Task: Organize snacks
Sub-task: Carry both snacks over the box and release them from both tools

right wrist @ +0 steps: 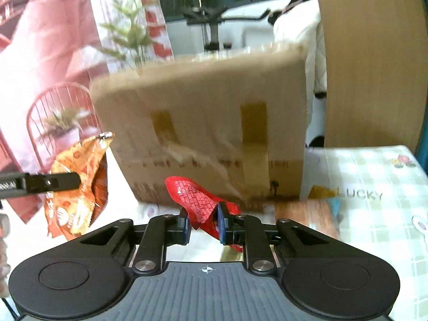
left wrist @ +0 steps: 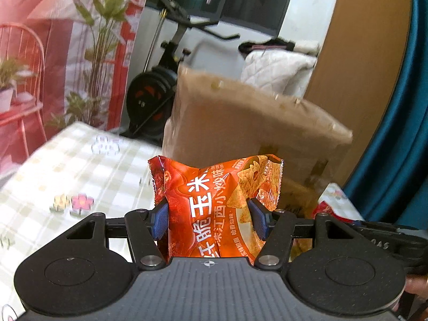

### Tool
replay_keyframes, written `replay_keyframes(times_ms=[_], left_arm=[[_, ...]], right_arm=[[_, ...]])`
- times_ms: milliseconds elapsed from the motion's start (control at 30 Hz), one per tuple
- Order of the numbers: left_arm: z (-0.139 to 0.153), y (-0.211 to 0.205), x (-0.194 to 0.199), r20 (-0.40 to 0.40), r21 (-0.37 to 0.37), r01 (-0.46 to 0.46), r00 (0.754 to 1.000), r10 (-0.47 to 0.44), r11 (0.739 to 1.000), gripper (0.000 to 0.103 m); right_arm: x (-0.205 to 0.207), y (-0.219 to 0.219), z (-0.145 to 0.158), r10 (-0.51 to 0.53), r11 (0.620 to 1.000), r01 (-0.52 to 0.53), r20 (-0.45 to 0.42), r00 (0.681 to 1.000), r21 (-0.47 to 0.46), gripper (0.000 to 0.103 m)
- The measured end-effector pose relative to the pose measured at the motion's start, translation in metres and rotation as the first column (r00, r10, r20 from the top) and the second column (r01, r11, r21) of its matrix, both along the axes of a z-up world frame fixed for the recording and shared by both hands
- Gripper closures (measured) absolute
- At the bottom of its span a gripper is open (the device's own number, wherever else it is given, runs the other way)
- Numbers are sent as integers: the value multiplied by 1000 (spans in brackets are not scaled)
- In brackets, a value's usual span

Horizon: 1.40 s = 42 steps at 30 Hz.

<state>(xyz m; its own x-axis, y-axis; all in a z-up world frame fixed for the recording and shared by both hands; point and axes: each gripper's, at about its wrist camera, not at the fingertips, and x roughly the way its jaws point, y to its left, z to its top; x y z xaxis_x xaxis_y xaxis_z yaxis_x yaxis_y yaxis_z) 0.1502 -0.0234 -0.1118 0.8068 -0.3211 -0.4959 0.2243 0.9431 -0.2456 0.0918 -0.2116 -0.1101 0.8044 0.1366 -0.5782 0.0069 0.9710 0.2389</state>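
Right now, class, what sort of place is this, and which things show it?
Probably a lived-in home: an exercise bike stands behind the table's checked cloth, near a potted plant.

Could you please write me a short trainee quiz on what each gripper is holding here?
1. True or false: the left gripper is clamped on an orange chip bag.
2. What does the right gripper pinch: A) a red packet, B) a spoon, C) nothing?
3. Fill in: behind both snacks stands a brown cardboard ____.

Key: 1 true; 2 A; 3 box.
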Motion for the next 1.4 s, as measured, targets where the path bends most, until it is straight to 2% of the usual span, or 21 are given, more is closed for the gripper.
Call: replay_keyframes(times_ms=[200,367,500,667,800,867,967,1100,1233,1300,1400], left_arm=[[43,-7,5,124,7,27,992,-27,1000,39],[80,-18,15,231,29,71,970,-76,997,39],[99,-31,34,276,49,94,956,-104,994,39],[114,-48,73,318,69,106,940,-122,992,39],[114,-61,113,299,94,111,945,-135,989,39],[109,-67,133,279,118,113,950,-142,987,39],[95,-73,158,240,129,107,961,-136,986,39],[81,-76,173,191,141,105,973,-132,984,38],[71,-84,184,136,203,98,983,-127,974,31],[70,-80,183,125,213,110,983,-138,971,22],[71,-68,175,114,187,110,985,-133,976,21]], right_arm=[[2,-5,54,21,999,-24,132,991,22,86],[14,-14,94,42,999,-48,222,974,21,86],[34,-24,112,38,999,-41,252,967,10,86],[68,-43,120,12,1000,-18,268,963,22,86],[102,-55,111,-23,1000,22,261,965,8,86],[117,-58,100,-34,999,43,250,968,-32,86],[133,-62,81,-55,997,64,216,975,-35,86],[144,-63,61,-79,995,89,184,980,-47,85],[144,-63,50,-94,993,105,172,981,-53,67],[140,-62,49,-94,993,106,173,980,-57,62],[131,-61,53,-96,993,107,176,980,-48,60]])
